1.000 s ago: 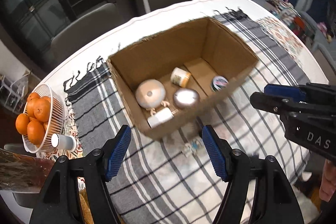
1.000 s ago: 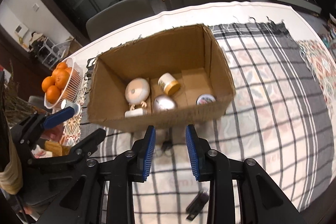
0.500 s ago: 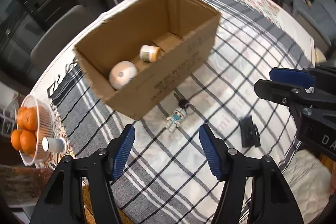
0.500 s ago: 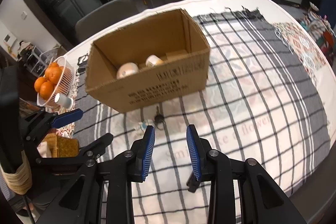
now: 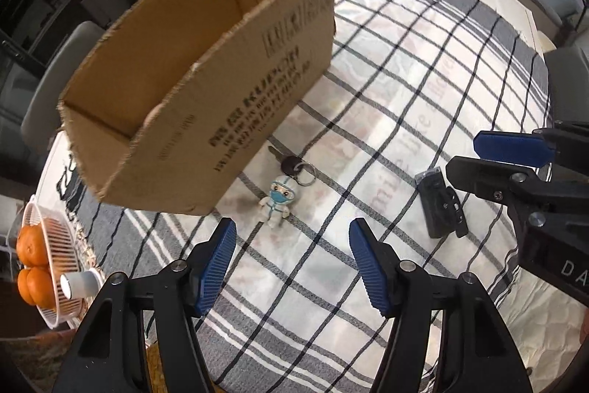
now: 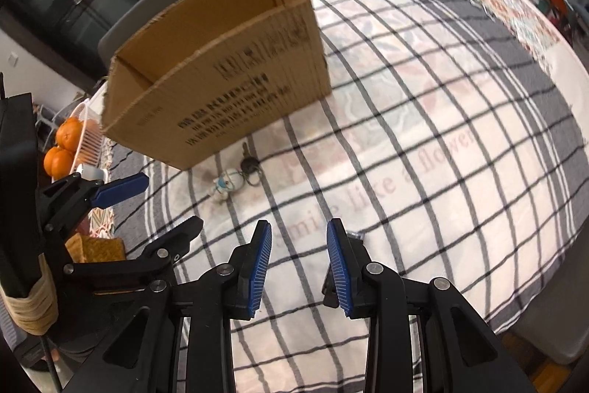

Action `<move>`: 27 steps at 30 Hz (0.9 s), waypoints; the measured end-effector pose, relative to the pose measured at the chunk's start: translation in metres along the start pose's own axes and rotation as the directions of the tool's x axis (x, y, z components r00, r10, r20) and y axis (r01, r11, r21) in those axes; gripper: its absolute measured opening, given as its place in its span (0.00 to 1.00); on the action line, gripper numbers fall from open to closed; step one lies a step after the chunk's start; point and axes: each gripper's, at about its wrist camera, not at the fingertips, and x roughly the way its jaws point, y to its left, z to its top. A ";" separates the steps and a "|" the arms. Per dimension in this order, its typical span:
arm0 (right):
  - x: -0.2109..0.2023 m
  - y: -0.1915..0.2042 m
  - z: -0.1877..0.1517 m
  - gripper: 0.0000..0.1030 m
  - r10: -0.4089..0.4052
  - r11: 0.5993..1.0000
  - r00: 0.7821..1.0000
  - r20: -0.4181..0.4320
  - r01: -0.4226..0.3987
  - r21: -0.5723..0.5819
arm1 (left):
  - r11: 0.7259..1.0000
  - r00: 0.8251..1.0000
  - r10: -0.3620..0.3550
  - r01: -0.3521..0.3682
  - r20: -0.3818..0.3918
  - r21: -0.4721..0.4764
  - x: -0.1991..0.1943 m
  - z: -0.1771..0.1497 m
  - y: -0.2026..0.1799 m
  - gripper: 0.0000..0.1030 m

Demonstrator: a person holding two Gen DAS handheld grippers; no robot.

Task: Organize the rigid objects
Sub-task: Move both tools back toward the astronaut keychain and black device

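An open cardboard box (image 5: 206, 76) stands on the checked tablecloth; from this low angle its contents are hidden. It also shows in the right wrist view (image 6: 221, 72). In front of it lies a key with a small masked figure keychain (image 5: 281, 197), which the right wrist view also shows (image 6: 230, 186). A black rectangular object (image 5: 440, 205) lies to the right. My left gripper (image 5: 292, 258) is open and empty, just short of the keychain. My right gripper (image 6: 299, 260) is open and empty; its right finger partly hides the black object (image 6: 355, 236).
A white basket of oranges (image 5: 40, 267) with a small white cup (image 5: 79, 284) sits at the table's left edge. Grey chairs (image 6: 147, 13) stand behind the table. The right gripper's fingers (image 5: 511, 144) reach in from the right in the left wrist view.
Both grippers have dropped lower and pulled back from the box, so its inside is no longer visible. The keychain and black object now appear closer. Both stay open.
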 end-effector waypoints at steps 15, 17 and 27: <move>0.051 -0.010 -0.003 0.32 -0.060 0.993 0.994 -0.089 0.069 0.097 | 0.992 0.996 0.001 0.010 -0.090 0.123 0.064 0.023 -0.002 0.62; 0.057 -0.011 -0.002 0.32 -0.087 0.991 0.991 -0.099 0.097 0.093 | 0.991 0.995 0.002 0.012 -0.100 0.134 0.070 0.025 -0.002 0.62; 0.079 -0.024 -0.007 0.32 -0.133 0.977 0.978 -0.163 0.157 0.141 | 0.986 0.991 0.045 -0.023 -0.123 0.168 0.090 0.033 -0.001 0.62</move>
